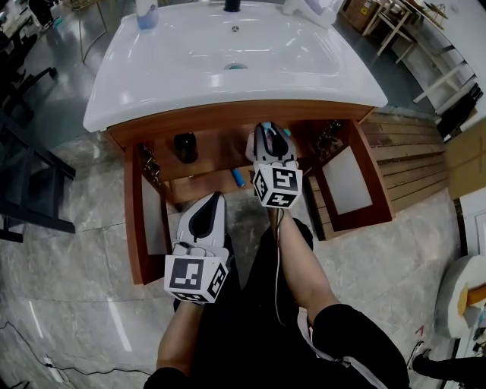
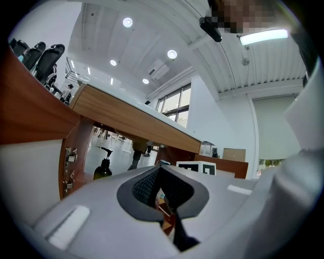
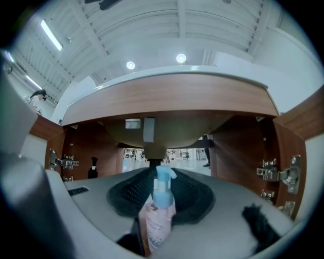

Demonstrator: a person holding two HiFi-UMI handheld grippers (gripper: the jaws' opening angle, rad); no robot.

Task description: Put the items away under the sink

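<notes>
**Pink plastic below, more left on top**

Looks partly done. In the open cabinet (image 1: 228, 121), at its left, a dark pump bottle (image 1: 185, 147) already upright. Between the right tongs (image 3: 163, 179), pointing level in under the basin, a pink bottle (image 3: 156, 222) with a pale blue pump, leaning a little. Pads of the right tongs spread wider than the bottle, so released rather than clenched, to judge by that view. Probably set down or just about to be. Outside the cabinet, near the left door (image 1: 137, 228), the left tongs (image 2: 162, 182) slightly parted and grasping nothing. Beside the right tongs, low in the cabinet, a small blue thing (image 1: 239, 178), too small to name.

Up on the sink (image 1: 152, 83), a bluish bottle (image 1: 146, 14) at the back left and a white thing (image 1: 311, 7) at the back right, both cut by the frame edge. Likely yet to go below. Doors not yet shut.

Glossy white sink, ceramic by the look, with rounded corners and a shallow oval bowl. Reddish-brown wood grain on the cabinet, white panels inside the doors, bright metal hinges (image 3: 276, 174). Slim translucent plastic for the pink bottle, its label unreadable. Round shoulders and a black pump on the dark one. Smooth white shells and black ribbed pads on both tongs. Polished grey floor (image 1: 61, 304), stone-like, with pale veins.
</notes>
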